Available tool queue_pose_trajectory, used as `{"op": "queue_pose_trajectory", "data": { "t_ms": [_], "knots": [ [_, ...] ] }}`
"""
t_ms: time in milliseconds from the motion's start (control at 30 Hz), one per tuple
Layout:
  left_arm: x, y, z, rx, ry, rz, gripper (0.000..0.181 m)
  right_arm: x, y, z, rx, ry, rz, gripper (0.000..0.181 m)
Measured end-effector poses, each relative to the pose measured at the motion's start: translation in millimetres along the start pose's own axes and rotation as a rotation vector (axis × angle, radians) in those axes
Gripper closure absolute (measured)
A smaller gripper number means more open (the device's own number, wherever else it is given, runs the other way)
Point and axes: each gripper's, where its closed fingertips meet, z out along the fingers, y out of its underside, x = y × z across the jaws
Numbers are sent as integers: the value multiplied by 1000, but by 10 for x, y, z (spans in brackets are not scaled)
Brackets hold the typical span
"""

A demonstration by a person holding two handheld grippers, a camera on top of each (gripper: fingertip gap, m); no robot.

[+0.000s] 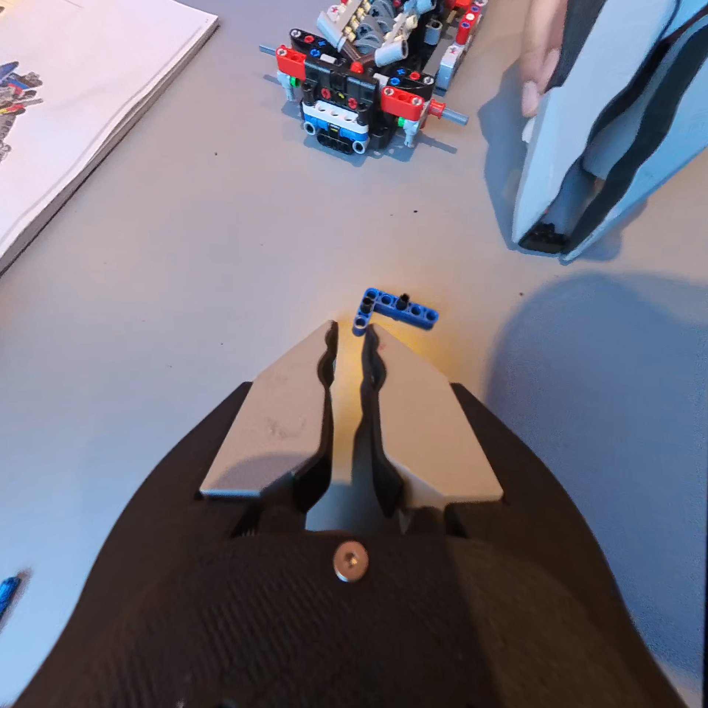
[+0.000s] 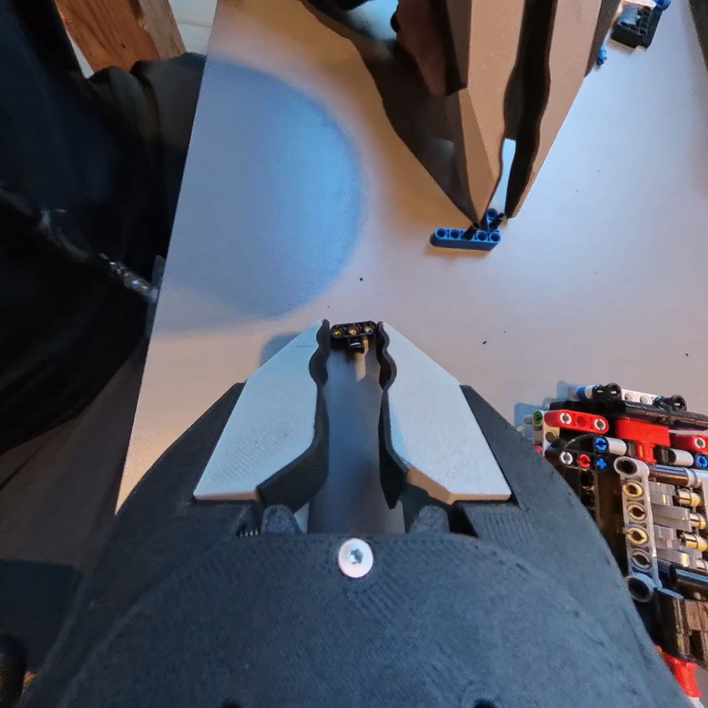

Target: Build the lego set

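The left gripper (image 1: 350, 329) reaches low over the grey table (image 1: 230, 249), its fingers (image 1: 291, 402) pointing forward and down, tips just above the surface. The fingers stand slightly apart with a narrow gap between them and grip nothing. Their tips sit at the short leg of a blue L-shaped beam (image 1: 396, 310) that lies flat on the table — from the right wrist view the two tips straddle that leg, though whether they touch it I cannot tell. Two black pins (image 1: 403, 300) stick up from the beam.

The right gripper (image 2: 353, 332) is held higher, tilted steeply down toward the table, near the edge where the person sits. Its fingers (image 2: 268, 421) are clamped on a small black piece (image 2: 353, 331) with three holes in a row, held crosswise at the very tips, clear of the table. In the left wrist view this gripper appears at the far right, with a hand (image 1: 536, 65) wrapped around its body.

The partly built model (image 1: 360, 76) — black, red, white and blue with grey cylinders — stands farther in on the table, well apart from the blue beam; in the right wrist view it sits just beside the right gripper's body. An open instruction booklet (image 1: 76, 95) lies toward the table's left side.
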Motion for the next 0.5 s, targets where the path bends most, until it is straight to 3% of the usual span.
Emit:
{"op": "queue_pose_trajectory", "data": {
  "t_ms": [33, 267, 500],
  "knots": [
    [1, 1, 0, -1, 2, 0, 177, 4, -14, -15, 13, -2, 5, 161],
    [37, -10, 15, -1, 16, 33, 178, 312, -266, -380, 303, 63, 154, 161],
    [1, -11, 13, 0, -19, 40, 178, 548, -295, -527, 399, 113, 267, 161]
  ]
}}
